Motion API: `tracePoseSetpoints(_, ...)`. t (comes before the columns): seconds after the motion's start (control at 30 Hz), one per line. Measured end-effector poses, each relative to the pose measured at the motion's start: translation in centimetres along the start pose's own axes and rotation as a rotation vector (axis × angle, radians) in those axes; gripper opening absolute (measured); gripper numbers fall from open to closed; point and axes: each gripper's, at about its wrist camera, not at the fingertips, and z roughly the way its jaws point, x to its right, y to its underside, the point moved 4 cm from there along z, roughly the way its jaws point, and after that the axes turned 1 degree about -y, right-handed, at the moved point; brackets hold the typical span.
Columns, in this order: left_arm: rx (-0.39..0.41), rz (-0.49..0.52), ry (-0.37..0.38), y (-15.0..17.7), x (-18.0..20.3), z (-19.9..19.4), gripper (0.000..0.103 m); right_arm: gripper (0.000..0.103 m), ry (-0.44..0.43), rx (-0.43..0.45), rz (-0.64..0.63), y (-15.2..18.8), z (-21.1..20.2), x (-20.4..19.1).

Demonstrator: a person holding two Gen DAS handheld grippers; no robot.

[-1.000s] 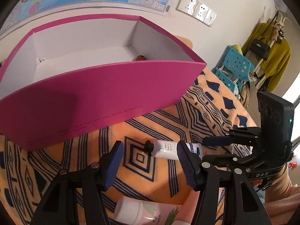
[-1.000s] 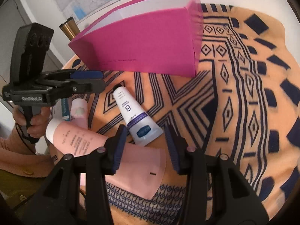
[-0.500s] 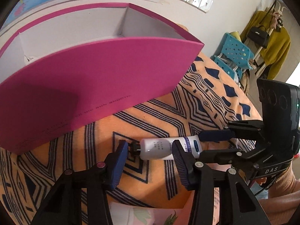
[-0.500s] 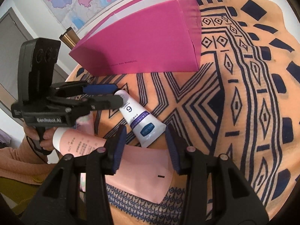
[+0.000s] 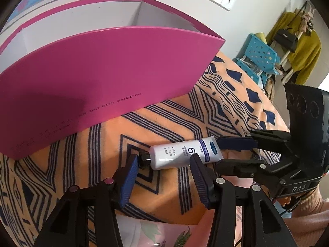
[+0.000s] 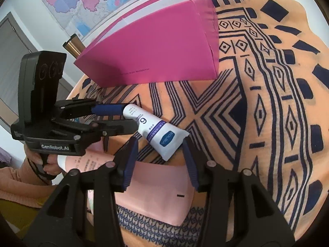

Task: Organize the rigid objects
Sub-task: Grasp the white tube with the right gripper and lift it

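both claws gape: left claw [image 5: 162, 171] around the tube [image 5: 183, 154] cap end, right claw [image 6: 159, 160] at its crimp. tube lies near the box [image 5: 107, 70]. pickup step; next, one should close, probably.

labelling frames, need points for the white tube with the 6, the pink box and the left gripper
white tube [image 5: 181, 154], left wrist view, on its printed body.
pink box [image 6: 156, 47], right wrist view, on its front wall.
left gripper [image 5: 162, 177], left wrist view, midway between its fingertips.
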Motion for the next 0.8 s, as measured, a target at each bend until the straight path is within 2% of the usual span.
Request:
tracePoseSetpoints(0.1,0.007,-0.009,0.012,0.0,0.1,-0.3,0.052,0.050,-0.014,0.010,0.006,-0.1,0.0,0.0)
tracePoseSetpoints(0.17,0.008,-0.009,0.060,0.0,0.6,-0.5,0.051,0.044,-0.057,0.021,0.011,-0.3,-0.1,-0.2)
tracePoseSetpoints(0.2,0.012,0.002,0.060,0.0,0.9,-0.6,0.051,0.043,-0.097,0.029,0.012,-0.4,-0.3,-0.6)
tracePoseSetpoints(0.23,0.018,0.012,0.039,-0.1,1.2,-0.6,0.051,0.042,-0.102,0.031,0.003,-0.6,-0.3,-0.9)
tracePoseSetpoints(0.3,0.017,0.010,0.025,-0.1,1.1,-0.5,0.051,0.042,-0.045,0.030,-0.029,-0.7,-0.2,-1.4)
tracePoseSetpoints(0.4,0.012,-0.002,0.014,-0.1,0.6,-0.4,0.051,0.042,-0.038,0.039,0.019,-0.7,-0.5,-0.3)
tracePoseSetpoints(0.5,0.008,-0.004,0.014,0.1,0.3,-0.4,0.051,0.042,0.038,0.036,0.035,-0.3,-1.0,1.0)
tracePoseSetpoints(0.7,-0.006,0.005,0.022,0.2,0.9,0.2,0.047,0.042,0.006,0.028,0.064,0.4,-0.9,1.7)
tracePoseSetpoints(0.8,-0.005,-0.016,0.012,0.2,0.7,0.0,0.047,0.050,-0.003,0.048,0.058,0.1,-0.5,1.2)
